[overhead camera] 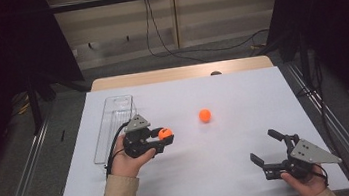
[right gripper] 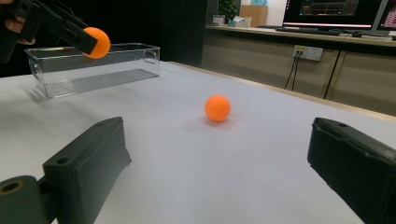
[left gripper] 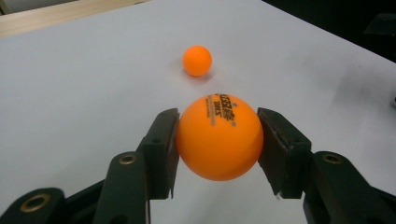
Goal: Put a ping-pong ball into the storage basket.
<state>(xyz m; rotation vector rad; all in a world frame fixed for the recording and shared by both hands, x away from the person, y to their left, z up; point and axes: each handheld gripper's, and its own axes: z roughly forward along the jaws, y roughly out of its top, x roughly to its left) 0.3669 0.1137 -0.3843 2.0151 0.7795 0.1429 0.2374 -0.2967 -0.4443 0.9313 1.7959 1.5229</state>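
I am holding one glossy orange ball [left gripper: 219, 136], black print on top, clamped in my left tool [overhead camera: 160, 139] above the surface [overhead camera: 232, 171]. A second ball [overhead camera: 205, 115] is lying near, beside one clear bin [overhead camera: 112, 116]. My right tool [overhead camera: 268, 148] is gaping wide.

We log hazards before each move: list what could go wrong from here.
The held ball is smooth and round, pinched at its sides by the left gripper; it may pop out. The loose ball lies free on the table and could roll if nudged. The clear bin looks light, easily shoved.
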